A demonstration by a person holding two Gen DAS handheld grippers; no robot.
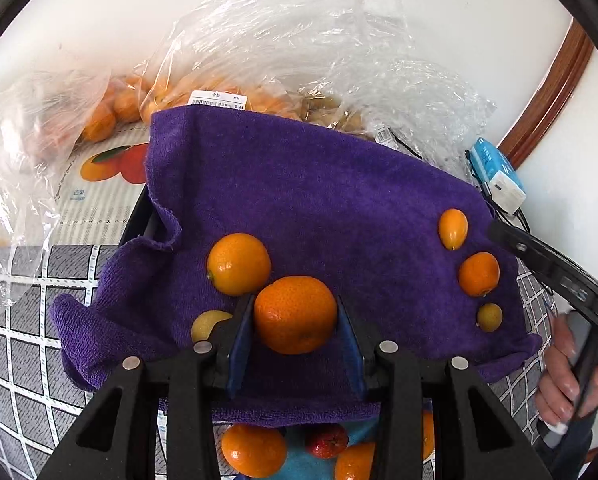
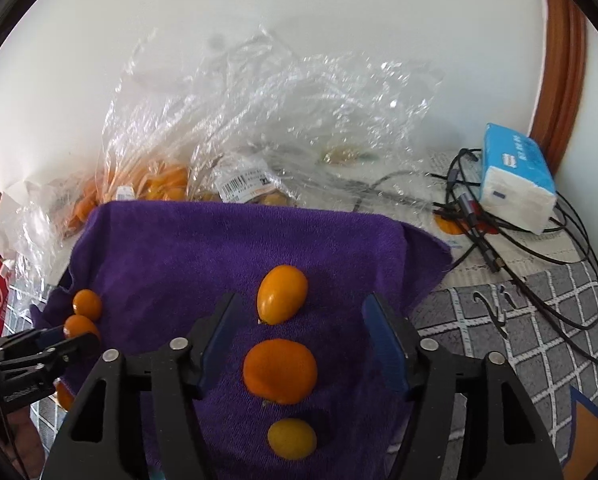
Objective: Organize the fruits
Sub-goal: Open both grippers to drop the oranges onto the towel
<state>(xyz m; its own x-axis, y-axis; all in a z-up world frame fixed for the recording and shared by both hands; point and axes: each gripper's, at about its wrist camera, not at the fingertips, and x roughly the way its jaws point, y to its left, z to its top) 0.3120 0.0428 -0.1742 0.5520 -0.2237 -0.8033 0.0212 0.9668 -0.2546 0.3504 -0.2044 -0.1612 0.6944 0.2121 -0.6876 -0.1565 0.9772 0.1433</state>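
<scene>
L gripper [image 1: 295, 320]: jaws clamped on a round orange mandarin [image 1: 295, 314], blue pads touching both its sides, centre-bottom of left wrist view. Held just over the purple terry towel [image 1: 299, 200]; whether resting on the cloth or lifted, can't tell. Second round orange mandarin [image 1: 238, 263] touching it at upper left; small yellowish fruit [image 1: 207, 324] half hidden behind the left finger.

R gripper [image 2: 299, 340]: jaws spread wide, nothing held. Flattish orange mandarin [image 2: 280, 371] dead centre between the fingers, gap on both sides, so already lined up for a squeeze. Oval orange kumquat [image 2: 282, 294] just beyond the tips, long axis running roughly away from the camera w/ slight tilt, i.e. along the fingers, not across. Small round yellow fruit [image 2: 292, 438] nearer the camera, behind the pads.

Key relation: same three fruits sit far right in left wrist view, well apart from L gripper; R clearly nearer, and L is occupied anyway.

Outward: crumpled clear plastic bags [image 2: 259, 120] w/ more orange fruit along upper edge of towel, blue-white tissue pack [image 2: 517, 184] and black cables at right. More fruit on a blue cloth [image 1: 299, 444] at bottom of left wrist view, prob. a drop spot.
</scene>
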